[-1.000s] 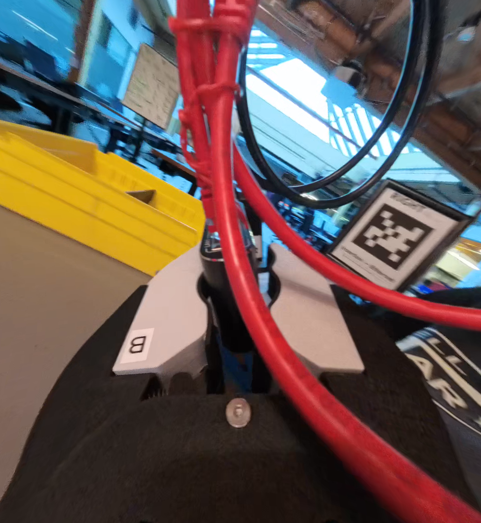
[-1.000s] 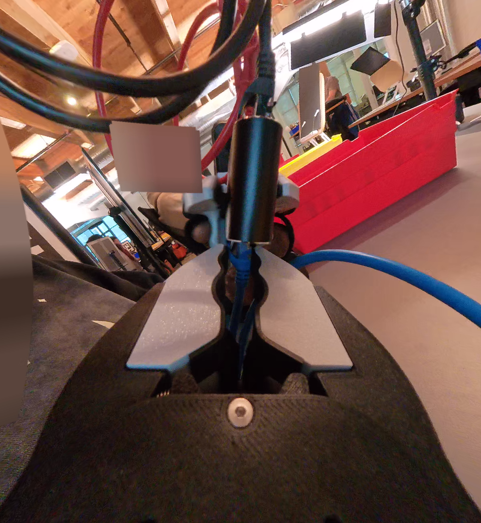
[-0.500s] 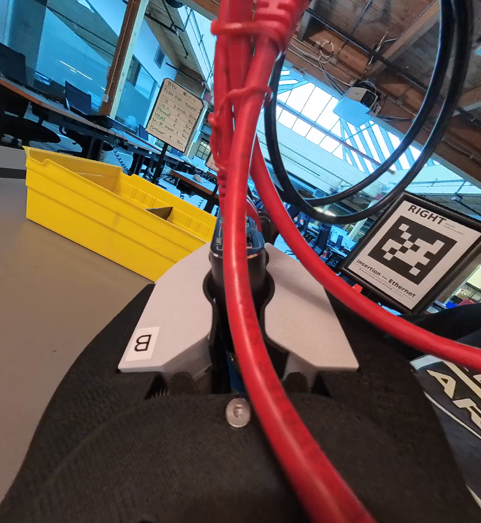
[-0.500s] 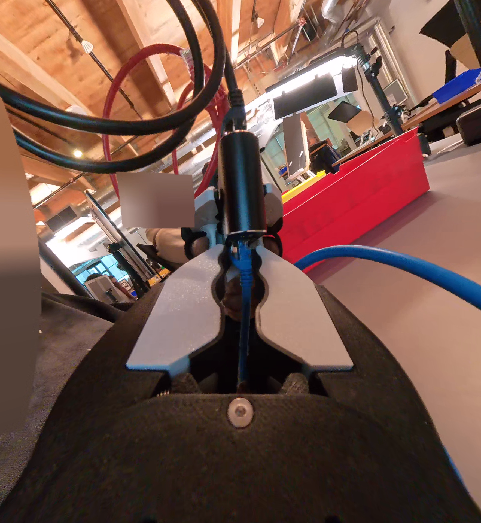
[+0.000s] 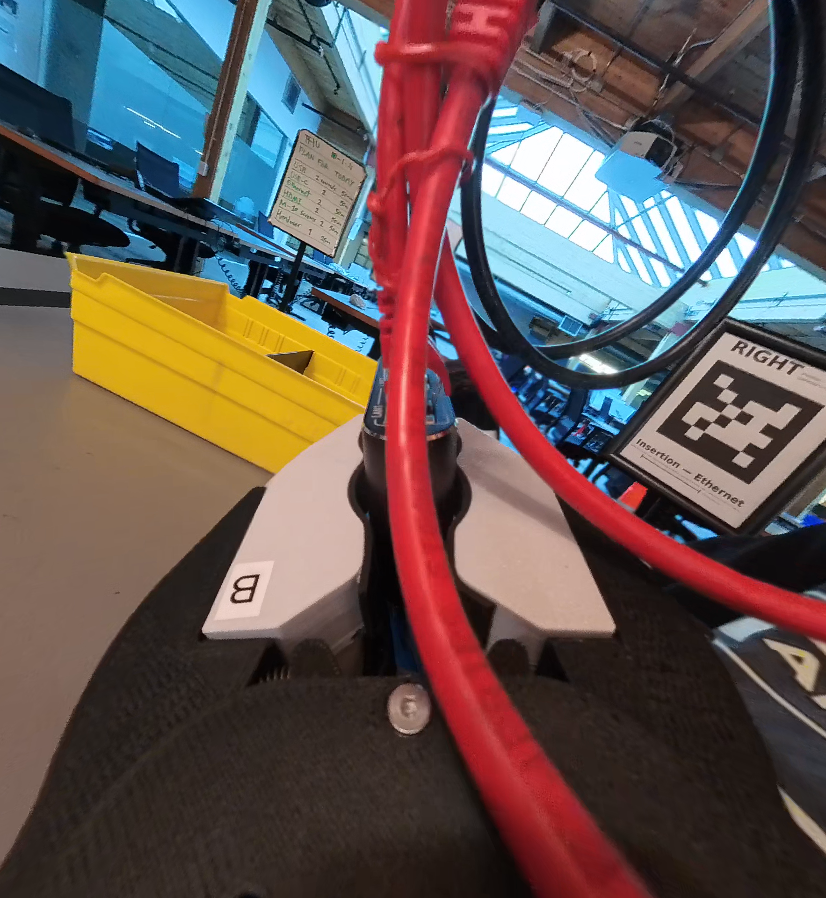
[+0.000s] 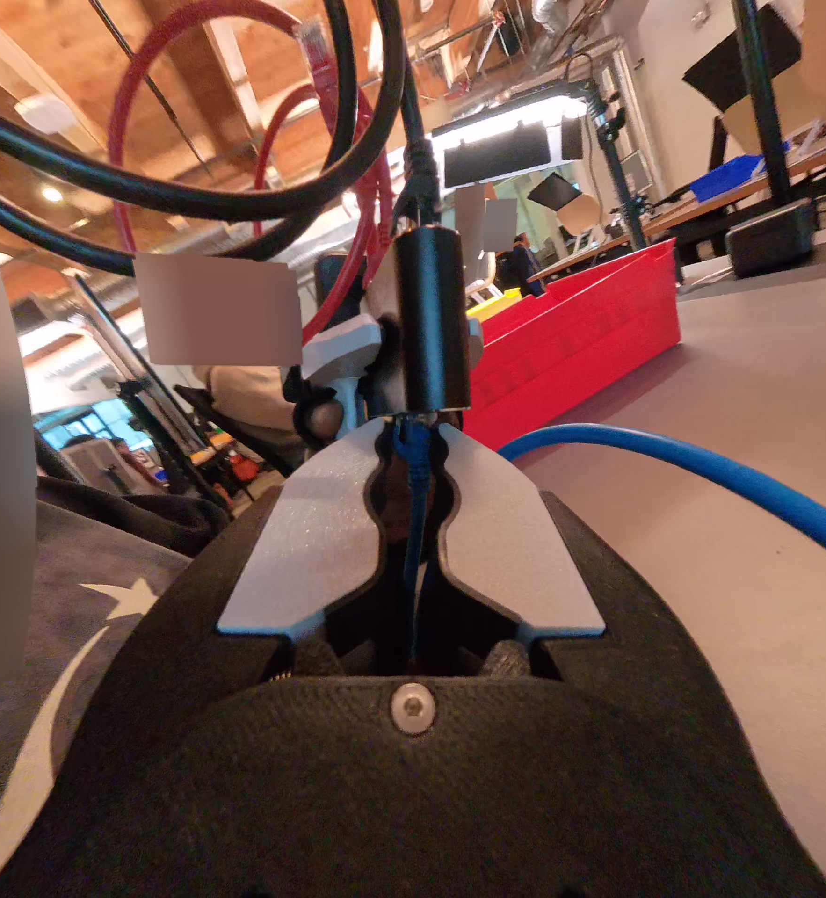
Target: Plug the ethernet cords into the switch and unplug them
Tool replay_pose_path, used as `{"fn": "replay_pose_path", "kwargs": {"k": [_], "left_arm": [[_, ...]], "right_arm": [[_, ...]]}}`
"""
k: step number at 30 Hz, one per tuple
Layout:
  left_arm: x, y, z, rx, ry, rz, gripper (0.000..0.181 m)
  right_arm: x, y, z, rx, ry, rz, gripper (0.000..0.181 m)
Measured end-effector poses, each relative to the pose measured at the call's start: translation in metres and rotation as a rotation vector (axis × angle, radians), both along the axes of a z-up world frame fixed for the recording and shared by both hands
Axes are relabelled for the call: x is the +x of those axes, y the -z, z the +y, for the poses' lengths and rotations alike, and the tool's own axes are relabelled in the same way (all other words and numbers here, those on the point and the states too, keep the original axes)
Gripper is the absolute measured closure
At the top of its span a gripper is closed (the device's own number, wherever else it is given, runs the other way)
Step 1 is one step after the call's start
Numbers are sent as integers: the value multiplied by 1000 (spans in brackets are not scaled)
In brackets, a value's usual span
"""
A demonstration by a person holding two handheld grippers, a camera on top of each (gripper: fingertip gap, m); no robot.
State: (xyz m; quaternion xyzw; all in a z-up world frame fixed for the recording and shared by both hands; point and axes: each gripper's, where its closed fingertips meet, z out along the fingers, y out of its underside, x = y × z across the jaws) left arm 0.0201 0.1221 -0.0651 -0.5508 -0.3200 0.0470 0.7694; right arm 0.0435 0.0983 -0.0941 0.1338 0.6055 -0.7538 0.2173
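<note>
My left gripper [image 5: 408,437] is shut on a black cylindrical connector body [image 5: 367,461], which stands upright between its grey fingers [image 5: 304,525]. A bundled red ethernet cord [image 5: 416,486] hangs in front of it, and black cords [image 5: 693,340] loop behind. In the right wrist view the same black body [image 6: 433,320] stands just past my right gripper [image 6: 412,430], held by the left gripper's fingers [image 6: 343,340]. My right gripper is shut on the plug of a blue ethernet cord [image 6: 413,452], whose tip meets the body's near end. I cannot tell how deep it sits. A black cord [image 6: 418,184] enters the far end.
A yellow bin [image 5: 197,350] sits on the grey table [image 5: 61,486] to the left. A red bin [image 6: 581,335] stands far right with a black box [image 6: 766,243] behind. A framed marker sign [image 5: 736,427] and a dark printed cloth [image 6: 85,583] lie beside the grippers. The tips of both grippers are at nearly the same place.
The left gripper's fingers have closed tighter around the black body. Both views have tilted, and the black body now looks a little farther from the right gripper.
</note>
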Motion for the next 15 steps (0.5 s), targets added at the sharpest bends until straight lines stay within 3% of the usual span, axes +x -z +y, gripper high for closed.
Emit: {"fn": "replay_pose_path", "kwargs": {"k": [11,14,15], "left_arm": [[-3,1,0,-97,-102,80,155],[5,-12,-2,-45,-91,150,155],[10,-25,-7,23,-92,210,155]], "right_arm": [[-5,2,-2,60,157,172,169],[1,-3,-4,42,95,113,168],[-5,9,-7,104,101,61,169]]}}
